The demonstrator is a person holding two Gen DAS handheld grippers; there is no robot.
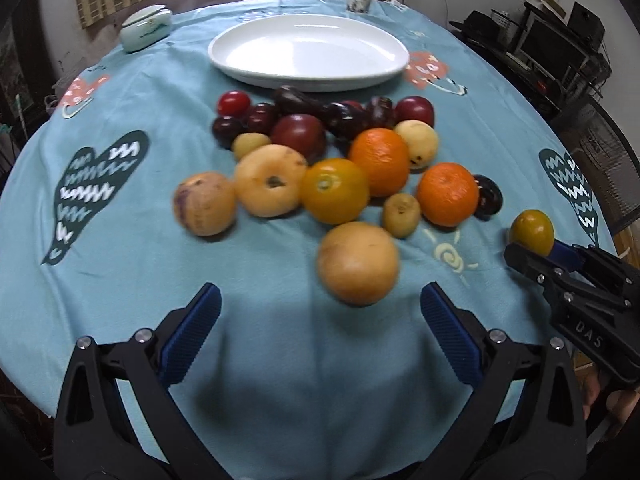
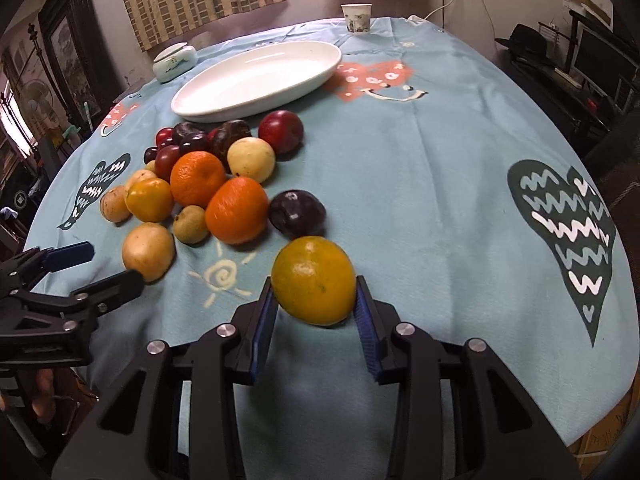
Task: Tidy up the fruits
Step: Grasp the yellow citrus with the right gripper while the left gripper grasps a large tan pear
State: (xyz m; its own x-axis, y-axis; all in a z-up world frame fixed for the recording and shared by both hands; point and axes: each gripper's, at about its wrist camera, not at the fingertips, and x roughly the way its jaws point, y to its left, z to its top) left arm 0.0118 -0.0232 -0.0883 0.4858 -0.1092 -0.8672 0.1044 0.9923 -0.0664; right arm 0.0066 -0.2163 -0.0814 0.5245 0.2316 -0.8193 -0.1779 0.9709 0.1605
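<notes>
Between the right gripper's (image 2: 316, 300) pads a yellow fruit (image 2: 314, 280) is gripped, to be carried next to the plate (image 2: 224, 110); the left gripper (image 1: 320, 312) is held wide, empty.

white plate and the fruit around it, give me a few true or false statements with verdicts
1. The white plate holds no fruit. True.
2. The right gripper is closed on a yellow-orange fruit. True.
3. The left gripper holds a dark plum. False: its jaws are wide open with nothing between them.
4. The paper cup stands on the plate. False: it stands on the tablecloth beyond the plate.
5. Two oranges lie in the pile. True.
</notes>
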